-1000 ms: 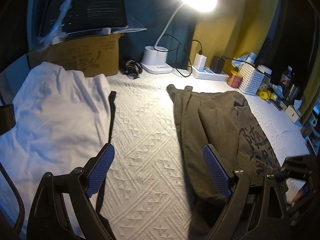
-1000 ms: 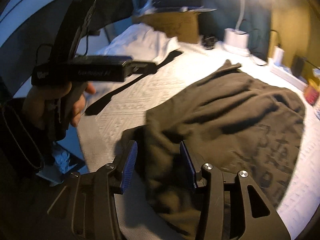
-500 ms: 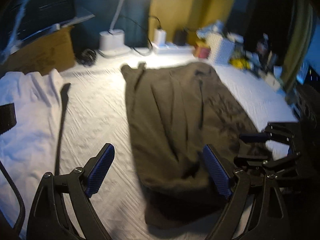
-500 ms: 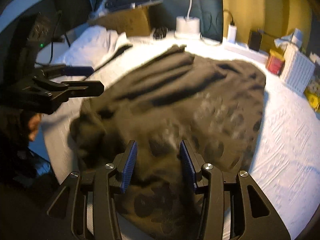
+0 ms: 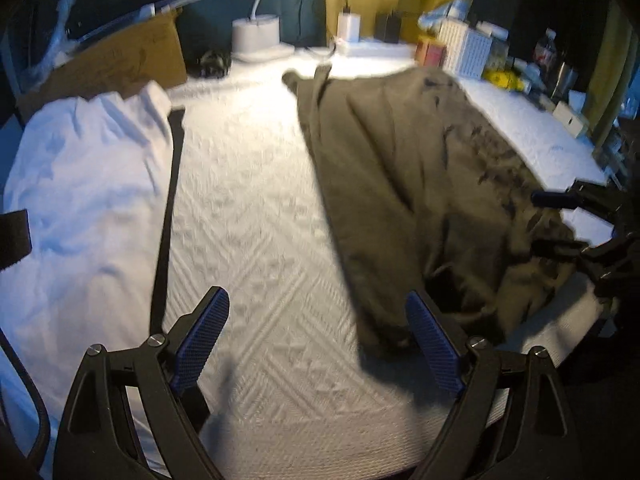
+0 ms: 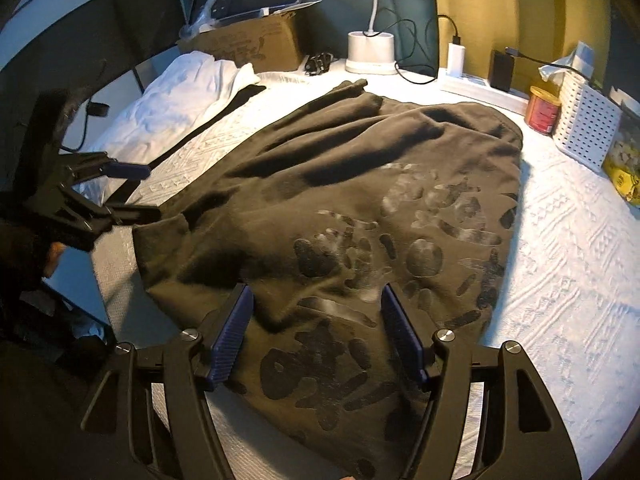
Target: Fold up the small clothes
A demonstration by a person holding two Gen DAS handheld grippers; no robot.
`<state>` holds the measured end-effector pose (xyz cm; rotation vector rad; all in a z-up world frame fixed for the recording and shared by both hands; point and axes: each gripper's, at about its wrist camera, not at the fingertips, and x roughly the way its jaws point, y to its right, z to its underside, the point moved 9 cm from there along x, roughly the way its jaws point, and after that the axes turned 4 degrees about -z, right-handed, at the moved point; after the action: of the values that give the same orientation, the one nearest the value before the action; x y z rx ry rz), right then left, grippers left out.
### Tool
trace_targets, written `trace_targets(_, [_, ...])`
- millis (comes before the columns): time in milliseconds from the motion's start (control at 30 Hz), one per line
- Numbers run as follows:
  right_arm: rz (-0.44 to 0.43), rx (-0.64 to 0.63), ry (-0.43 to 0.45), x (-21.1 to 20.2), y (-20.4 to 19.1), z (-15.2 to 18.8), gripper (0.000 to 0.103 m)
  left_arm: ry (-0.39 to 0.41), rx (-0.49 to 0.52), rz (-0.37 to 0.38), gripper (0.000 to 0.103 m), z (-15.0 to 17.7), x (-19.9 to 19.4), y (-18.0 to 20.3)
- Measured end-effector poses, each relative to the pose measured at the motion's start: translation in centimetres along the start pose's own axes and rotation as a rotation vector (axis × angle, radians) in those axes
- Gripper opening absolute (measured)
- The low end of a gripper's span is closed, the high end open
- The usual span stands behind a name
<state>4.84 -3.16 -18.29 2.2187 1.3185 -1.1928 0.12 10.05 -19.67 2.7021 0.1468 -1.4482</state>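
Right wrist view: right gripper [image 6: 316, 322] is released, jaws spread, hovering low over the near printed part of the dark olive sweatshirt [image 6: 360, 200], nothing between the pads. Sweatshirt lies rumpled on the white textured desk cover [image 6: 560, 260], print side up, near edge bunched. Left wrist view: left gripper [image 5: 318, 334] also released, jaws wide, over bare cover just left of the sweatshirt [image 5: 400, 180], not touching it. White garment [image 5: 80, 184] sits well apart on the left side, with a black strap [image 5: 168, 200] along its edge. Cardboard box [image 6: 256, 46], lamp base [image 6: 370, 52], red tin [image 6: 542, 110] and white basket [image 6: 586, 124] line the back edge.
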Motion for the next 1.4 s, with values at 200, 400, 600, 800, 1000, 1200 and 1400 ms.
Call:
trace_targets(200, [0.025, 0.026, 0.027, -0.7, 1.8, -0.9, 0.070, 0.078, -0.004, 0.054, 0.089, -3.6, -0.3, 0.9])
trace_targets(400, [0.067, 0.067, 0.039, -0.9, 4.8, -1.9, 0.070, 0.108, 0.034, 0.038, 0.089, -7.1, 2.0, 0.7])
trace_targets(600, [0.107, 0.095, 0.043, -0.8, 8.1, -3.3, 0.070, 0.135, 0.114, 0.025, 0.089, -10.2, 4.5, 0.7])
trace_targets(800, [0.139, 0.126, 0.063, -0.4, 11.1, -5.2, 0.070, 0.132, 0.130, 0.050, 0.051, -13.2, 7.6, 0.4])
trace_targets(1000, [0.170, 0.127, 0.074, 0.2, 14.2, -7.5, 0.070, 0.145, 0.167, 0.057, 0.051, -16.4, 10.2, 0.7])
trace_targets(1200, [0.191, 0.139, 0.091, 1.2, 17.0, -9.5, 0.070, 0.122, 0.202, 0.066, 0.051, -18.5, 13.2, 0.9])
trace_targets(1400, [0.171, 0.199, 0.111, 2.5, 19.8, -10.9, 0.070, 0.143, 0.249, 0.089, 0.017, -19.7, 14.3, 1.5])
